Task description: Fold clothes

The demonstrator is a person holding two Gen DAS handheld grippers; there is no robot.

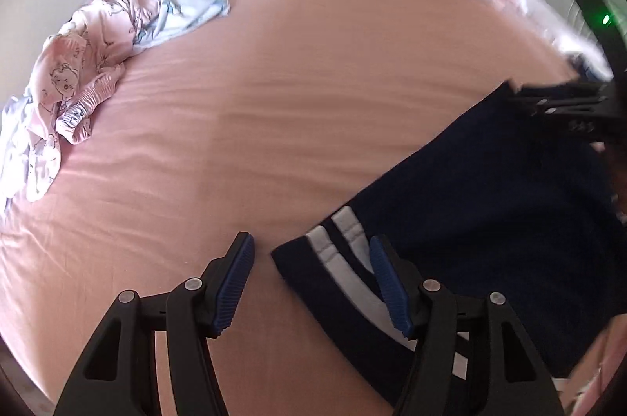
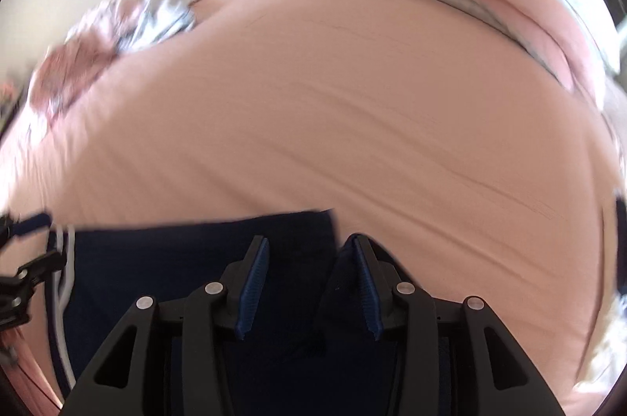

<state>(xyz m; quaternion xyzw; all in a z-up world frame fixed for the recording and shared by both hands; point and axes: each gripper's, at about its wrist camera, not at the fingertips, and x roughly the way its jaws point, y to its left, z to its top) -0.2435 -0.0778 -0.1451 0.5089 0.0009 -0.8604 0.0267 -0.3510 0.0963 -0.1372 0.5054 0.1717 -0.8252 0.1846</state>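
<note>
A wide pink-sheeted bed point(image 1: 274, 110) carries a flat navy garment with white stripes point(image 1: 490, 220) at its near edge. A crumpled pink and pale-blue printed heap point(image 1: 90, 63) lies far left (blurred in the right view). The left gripper point(image 1: 311, 278) gapes wide over the striped corner; the right gripper point(image 2: 309, 282) is parted above the navy cloth, gripping nothing.

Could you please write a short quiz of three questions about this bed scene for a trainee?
1. True or false: the left tongs are shut on the dark navy garment with white stripes.
2. What colour is the bed sheet?
3. Where does the crumpled pink and light blue printed clothing pile lie? A: on the navy garment. B: apart from it, far across the sheet.

Key: 1 false, the tongs are open; 2 pink; 3 B.
</note>
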